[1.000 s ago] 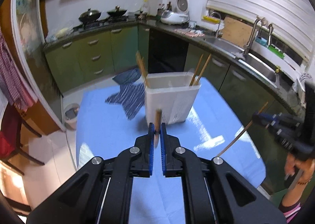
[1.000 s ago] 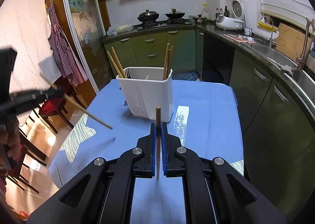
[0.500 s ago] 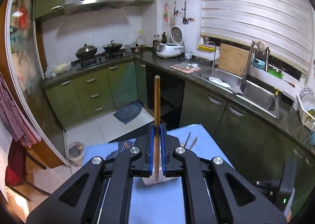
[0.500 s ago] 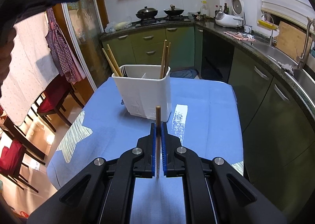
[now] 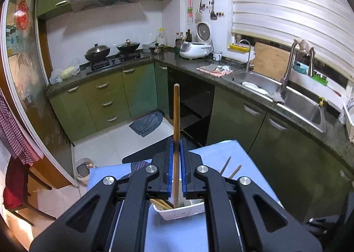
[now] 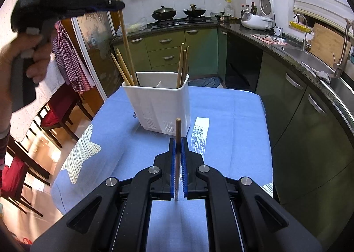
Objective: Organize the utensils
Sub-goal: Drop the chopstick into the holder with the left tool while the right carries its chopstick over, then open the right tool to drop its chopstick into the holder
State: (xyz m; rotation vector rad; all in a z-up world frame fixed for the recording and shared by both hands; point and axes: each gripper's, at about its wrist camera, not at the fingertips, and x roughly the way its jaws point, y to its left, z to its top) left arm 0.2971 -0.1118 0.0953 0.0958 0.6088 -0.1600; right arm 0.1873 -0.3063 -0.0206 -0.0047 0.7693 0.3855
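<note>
A white utensil holder (image 6: 159, 101) stands on the blue table (image 6: 232, 123) with several wooden chopsticks in its left and right corners. My left gripper (image 5: 176, 141) is shut on a wooden chopstick (image 5: 176, 119) held upright, its lower tip inside the holder's (image 5: 179, 211) left side. The right wrist view shows that gripper (image 6: 117, 5) high above the holder with the chopstick (image 6: 125, 37) hanging down into it. My right gripper (image 6: 177, 143) is shut on another wooden chopstick (image 6: 178, 128), upright, in front of the holder.
Green kitchen cabinets (image 6: 168, 48) and a dark counter with a sink (image 5: 287, 97) run behind and right of the table. Red chairs (image 6: 59, 110) stand at the table's left. A stove with woks (image 5: 110, 50) is at the back.
My left gripper rose and moved over the holder, turning its chopstick upright; the tip now sits in the holder's left side. My right gripper has held still with its chopstick.
</note>
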